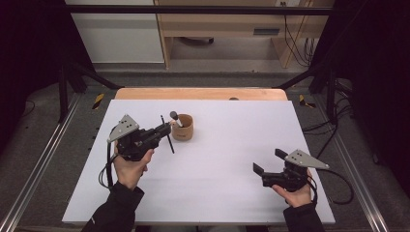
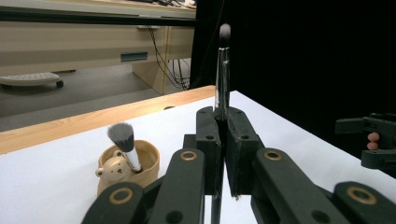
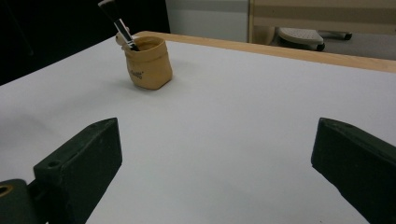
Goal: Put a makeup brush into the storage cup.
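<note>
Fingers (image 2: 208,140) of left gripper (image 1: 164,129) clamp thin brush (image 2: 222,74) mid-handle, upright, just beside tan cup (image 1: 183,129) on white surface (image 1: 217,164). Right gripper (image 1: 269,162) fingers spread wide, nothing between them, well apart.

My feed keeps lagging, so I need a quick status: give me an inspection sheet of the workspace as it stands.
Surface: white table top, wooden far edge, bare around the work.
Job's things: slim makeup brush upright in left gripper; tan bear cup holds a thick brush.
Clutter: nothing seen.
Grippers: left shut on the slim brush beside the cup; right gripper open, nothing between its fingers.
Cables: black leads trail from both grippers.
Surroundings: metal frame, wooden desk beyond, dark sides.
</note>
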`<control>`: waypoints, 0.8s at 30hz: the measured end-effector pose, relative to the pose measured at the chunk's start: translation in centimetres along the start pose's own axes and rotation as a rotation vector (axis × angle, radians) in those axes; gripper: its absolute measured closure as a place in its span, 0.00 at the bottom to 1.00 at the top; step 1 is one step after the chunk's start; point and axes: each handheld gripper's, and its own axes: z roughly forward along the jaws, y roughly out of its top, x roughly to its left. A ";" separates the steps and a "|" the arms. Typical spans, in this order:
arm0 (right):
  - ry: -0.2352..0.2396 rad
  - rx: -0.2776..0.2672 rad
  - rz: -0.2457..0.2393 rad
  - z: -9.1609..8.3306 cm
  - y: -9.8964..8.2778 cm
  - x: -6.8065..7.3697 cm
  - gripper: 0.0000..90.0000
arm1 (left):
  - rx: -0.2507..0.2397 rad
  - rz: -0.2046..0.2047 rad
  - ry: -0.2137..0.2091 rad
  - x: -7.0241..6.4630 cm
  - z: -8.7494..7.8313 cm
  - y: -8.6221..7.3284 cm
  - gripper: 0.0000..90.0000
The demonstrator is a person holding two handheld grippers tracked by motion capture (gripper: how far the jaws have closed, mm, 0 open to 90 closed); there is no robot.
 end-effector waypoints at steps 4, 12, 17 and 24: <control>-0.018 0.002 0.004 -0.3 -0.2 -0.2 0.02 | 0.002 0.009 0.002 0.0 0.2 0.4 0.94; -0.027 0.004 0.001 -0.5 -0.5 -0.5 0.02 | 0.003 0.025 0.007 0.2 1.1 1.1 0.94; -0.032 0.004 0.001 -0.7 -0.5 -0.6 0.02 | 0.003 0.031 0.011 0.3 1.5 1.4 0.94; -0.039 0.001 0.000 -0.5 -0.5 -0.5 0.02 | -0.003 0.033 0.013 0.7 2.0 1.9 0.94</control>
